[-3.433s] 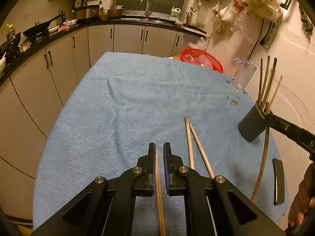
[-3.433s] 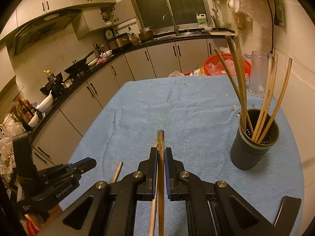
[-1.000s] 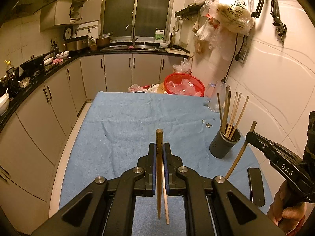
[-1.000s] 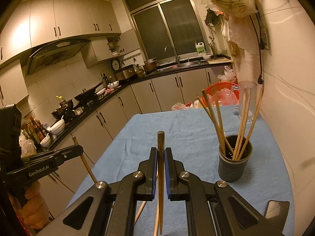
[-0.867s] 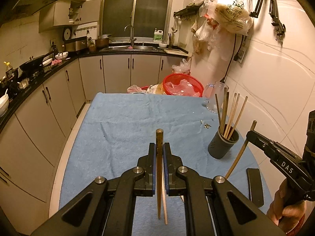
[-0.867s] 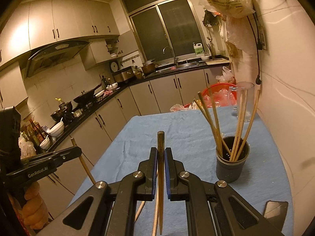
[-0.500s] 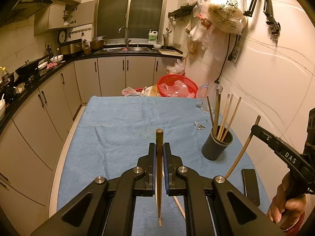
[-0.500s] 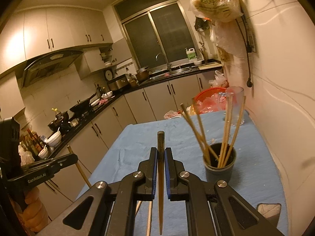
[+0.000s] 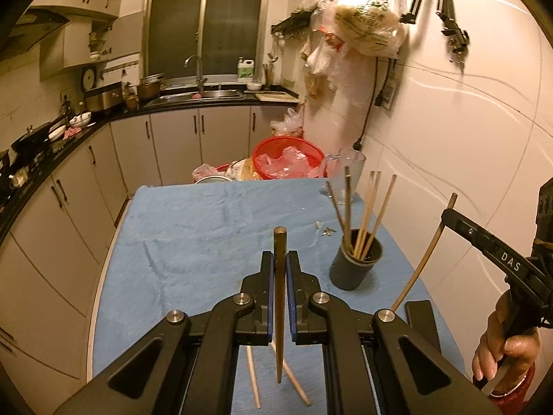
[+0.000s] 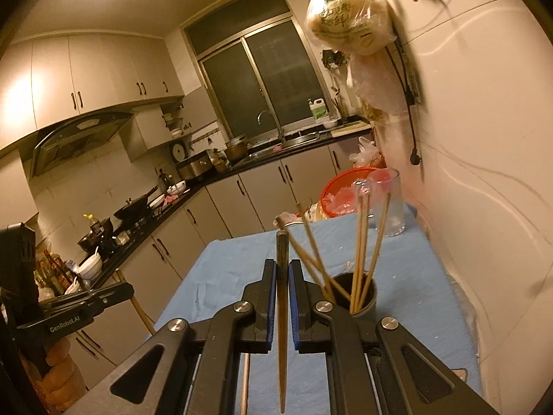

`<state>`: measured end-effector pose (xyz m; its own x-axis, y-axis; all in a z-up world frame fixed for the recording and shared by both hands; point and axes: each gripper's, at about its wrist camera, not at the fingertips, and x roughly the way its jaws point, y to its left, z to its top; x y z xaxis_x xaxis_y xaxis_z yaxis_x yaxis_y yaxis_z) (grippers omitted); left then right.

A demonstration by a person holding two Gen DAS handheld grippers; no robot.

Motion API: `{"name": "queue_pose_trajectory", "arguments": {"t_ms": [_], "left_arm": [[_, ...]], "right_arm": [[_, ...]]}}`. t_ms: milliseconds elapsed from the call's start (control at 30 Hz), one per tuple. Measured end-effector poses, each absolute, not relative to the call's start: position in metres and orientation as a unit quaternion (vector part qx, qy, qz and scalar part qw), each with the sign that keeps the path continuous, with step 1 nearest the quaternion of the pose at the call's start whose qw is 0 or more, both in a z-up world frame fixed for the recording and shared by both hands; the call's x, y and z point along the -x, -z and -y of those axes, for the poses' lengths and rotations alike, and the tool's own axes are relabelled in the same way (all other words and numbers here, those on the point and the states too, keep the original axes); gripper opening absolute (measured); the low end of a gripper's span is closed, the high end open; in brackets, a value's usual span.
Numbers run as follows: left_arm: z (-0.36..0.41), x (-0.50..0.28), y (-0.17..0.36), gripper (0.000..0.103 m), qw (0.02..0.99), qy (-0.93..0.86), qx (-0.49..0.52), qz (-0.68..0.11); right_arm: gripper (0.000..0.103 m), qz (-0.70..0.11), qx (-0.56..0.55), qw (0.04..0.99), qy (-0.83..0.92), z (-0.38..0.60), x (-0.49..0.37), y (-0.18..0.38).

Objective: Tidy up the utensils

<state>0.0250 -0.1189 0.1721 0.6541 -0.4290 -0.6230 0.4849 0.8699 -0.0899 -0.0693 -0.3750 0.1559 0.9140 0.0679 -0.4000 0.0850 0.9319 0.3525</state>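
My left gripper (image 9: 280, 259) is shut on a wooden chopstick (image 9: 279, 314) that stands upright between its pads, above the blue-clothed table (image 9: 193, 242). Two more chopsticks (image 9: 254, 377) lie on the cloth below it. A dark holder cup (image 9: 356, 269) with several chopsticks stands at the right. My right gripper (image 10: 282, 266) is shut on another chopstick (image 10: 282, 332), close behind the holder cup (image 10: 361, 299). Each gripper shows in the other's view: the right gripper (image 9: 449, 212) with its curved chopstick (image 9: 421, 269), and the left gripper (image 10: 128, 290).
A black flat object (image 9: 423, 325) lies on the cloth near the right edge. A glass jug (image 9: 345, 173) and a red basket (image 9: 287, 157) stand at the table's far end. The white wall (image 9: 466, 138) runs close along the right side; cabinets line the left.
Both grippers have risen and drawn back from the table, each still shut on its chopstick. The holder cup now looks smaller and has slid toward the middle of the right wrist view.
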Motion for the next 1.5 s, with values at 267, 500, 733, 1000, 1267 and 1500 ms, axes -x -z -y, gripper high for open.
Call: {"name": "queue_pose_trajectory", "arguments": {"t_ms": [267, 500, 733, 1000, 1267, 1500], "left_arm": [[0.149, -0.027, -0.18, 0.007, 0.904, 0.267, -0.054, -0.33], [0.177, -0.036, -0.193, 0.007, 0.9, 0.281, -0.055, -0.329], [0.207, -0.046, -0.212, 0.007, 0.901, 0.292, -0.056, -0.315], [0.245, -0.057, -0.235, 0.007, 0.904, 0.307, -0.051, -0.292], [0.277, -0.087, -0.233, 0.007, 0.907, 0.308, -0.034, -0.285], [0.294, -0.113, -0.199, 0.007, 0.901, 0.305, -0.029, -0.307]], "right_arm": [[0.007, -0.191, -0.19, 0.963, 0.012, 0.395, 0.074, -0.171], [0.007, -0.174, -0.183, 0.967, 0.02, 0.41, 0.069, -0.192], [0.007, -0.162, -0.19, 0.968, 0.028, 0.433, 0.058, -0.207], [0.007, -0.159, -0.201, 0.966, 0.041, 0.46, 0.029, -0.215], [0.007, -0.153, -0.193, 0.967, 0.065, 0.473, -0.001, -0.212], [0.007, -0.169, -0.188, 0.964, 0.077, 0.479, -0.026, -0.191]]}}
